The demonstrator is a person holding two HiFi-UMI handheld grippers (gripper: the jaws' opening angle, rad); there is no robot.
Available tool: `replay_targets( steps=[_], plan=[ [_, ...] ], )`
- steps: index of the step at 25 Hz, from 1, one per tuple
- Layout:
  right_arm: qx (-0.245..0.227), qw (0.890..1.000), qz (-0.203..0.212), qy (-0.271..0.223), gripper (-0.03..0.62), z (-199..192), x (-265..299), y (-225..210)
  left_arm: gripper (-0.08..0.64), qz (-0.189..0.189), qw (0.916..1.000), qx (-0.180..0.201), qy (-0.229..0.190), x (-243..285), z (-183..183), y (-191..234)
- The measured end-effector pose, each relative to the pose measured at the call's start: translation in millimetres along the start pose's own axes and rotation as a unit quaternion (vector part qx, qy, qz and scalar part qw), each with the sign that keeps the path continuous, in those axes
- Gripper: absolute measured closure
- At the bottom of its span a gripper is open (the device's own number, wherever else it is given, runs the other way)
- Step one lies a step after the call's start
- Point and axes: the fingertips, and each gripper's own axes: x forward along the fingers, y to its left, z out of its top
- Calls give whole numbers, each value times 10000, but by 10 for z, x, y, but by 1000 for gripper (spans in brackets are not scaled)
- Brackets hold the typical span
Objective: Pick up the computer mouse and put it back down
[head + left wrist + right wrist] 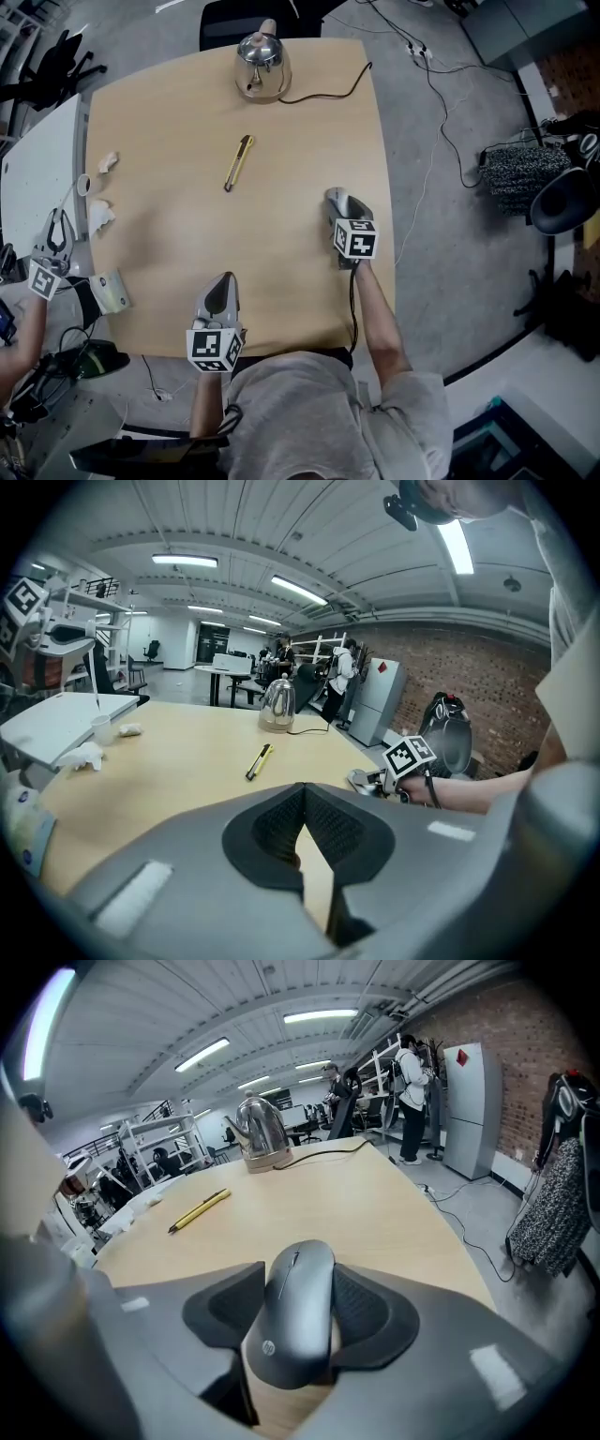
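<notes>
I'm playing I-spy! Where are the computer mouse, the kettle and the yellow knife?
computer mouse (295, 1312): right gripper view, top shell.
kettle (262, 67): head view, shiny body.
yellow knife (238, 163): head view, mid handle.

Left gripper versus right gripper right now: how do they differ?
The left gripper has its jaws together on nothing; the right gripper has its jaws apart, pads against the mouse. The left gripper is at the table's near edge, the right gripper by its right edge. Both are over the table.
</notes>
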Motion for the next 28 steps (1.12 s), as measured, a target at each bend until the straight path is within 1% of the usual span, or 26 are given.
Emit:
replay_targets(
  steps=[13,18,22,28],
  plan=[
    [165,9999,22,-40,364,14,11,-13,540,-36,10000,-23,62,38,7,18],
    [151,9999,-12,-17,360,7,50,-14,540,-41,10000,-24,70,64,2,43],
    [100,9998,-138,71,328,-28,34,-34,540,-49,10000,-10,48,13,6,-4],
    [-17,9996,-284,85,313,-20,55,-51,540,-46,10000,5,11,18,22,16]
  ],
)
